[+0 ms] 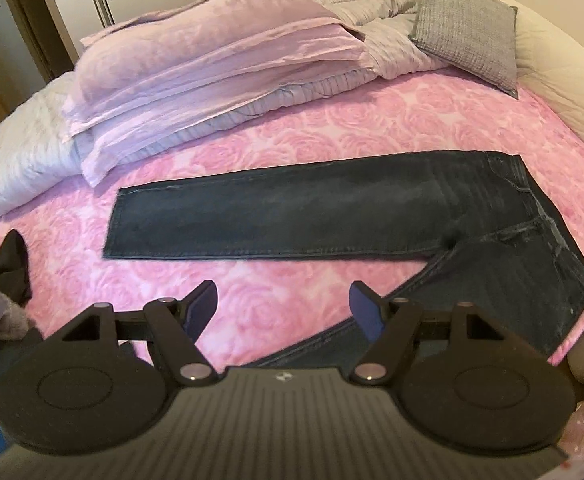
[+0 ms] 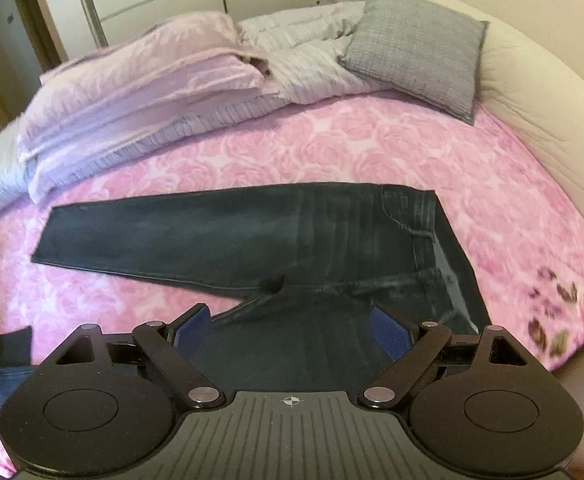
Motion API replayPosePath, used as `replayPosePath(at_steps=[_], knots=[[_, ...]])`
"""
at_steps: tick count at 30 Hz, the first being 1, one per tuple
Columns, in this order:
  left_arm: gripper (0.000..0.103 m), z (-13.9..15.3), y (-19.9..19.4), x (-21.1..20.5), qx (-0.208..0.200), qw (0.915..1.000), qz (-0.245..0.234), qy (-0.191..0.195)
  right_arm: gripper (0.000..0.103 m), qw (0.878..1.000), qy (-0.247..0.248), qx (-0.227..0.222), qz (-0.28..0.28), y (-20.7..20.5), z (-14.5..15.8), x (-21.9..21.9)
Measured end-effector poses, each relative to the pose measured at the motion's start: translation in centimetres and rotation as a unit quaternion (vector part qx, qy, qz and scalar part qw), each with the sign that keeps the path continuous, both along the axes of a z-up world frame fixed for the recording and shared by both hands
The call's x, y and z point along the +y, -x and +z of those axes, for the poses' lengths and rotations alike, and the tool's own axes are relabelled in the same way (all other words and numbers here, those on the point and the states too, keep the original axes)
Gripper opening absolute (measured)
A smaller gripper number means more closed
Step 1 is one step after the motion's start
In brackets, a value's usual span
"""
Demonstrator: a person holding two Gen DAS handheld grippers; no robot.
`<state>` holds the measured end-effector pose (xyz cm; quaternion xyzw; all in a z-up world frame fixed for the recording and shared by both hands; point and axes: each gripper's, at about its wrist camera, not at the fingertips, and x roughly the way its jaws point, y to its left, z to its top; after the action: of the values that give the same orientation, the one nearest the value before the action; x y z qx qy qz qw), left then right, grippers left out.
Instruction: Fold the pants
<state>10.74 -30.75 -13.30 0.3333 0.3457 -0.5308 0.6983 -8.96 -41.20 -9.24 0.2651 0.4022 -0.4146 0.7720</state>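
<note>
Jeans (image 2: 252,240) flat ahead, both grippers (image 1: 284,304) (image 2: 292,328) agape.

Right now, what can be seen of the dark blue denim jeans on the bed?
The dark blue denim jeans lie flat, unfolded, on the pink rose-patterned bedspread. One leg stretches straight toward the left, hem squared; the other angles toward the cameras and runs out of sight under the grippers. The waistband is on the right. Pale fading and seam stitching show. Neither open gripper touches them.
</note>
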Motion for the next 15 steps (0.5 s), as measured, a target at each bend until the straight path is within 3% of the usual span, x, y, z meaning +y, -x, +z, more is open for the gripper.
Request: replayPosePath(at_steps=[8,15], knots=[[0.07,-4.1,1.1,-8.9,-0.002,1.0,0.001,-0.01,0.085,0.997,-0.008,0.022,0.07,-3.2,-5.1,-8.8],[0.07,-9.9,0.0,-15.6,-0.005,0.9997,-0.012,-0.023,0.085,0.992,-0.015,0.024,0.125,-5.3,-11.6,-16.1]])
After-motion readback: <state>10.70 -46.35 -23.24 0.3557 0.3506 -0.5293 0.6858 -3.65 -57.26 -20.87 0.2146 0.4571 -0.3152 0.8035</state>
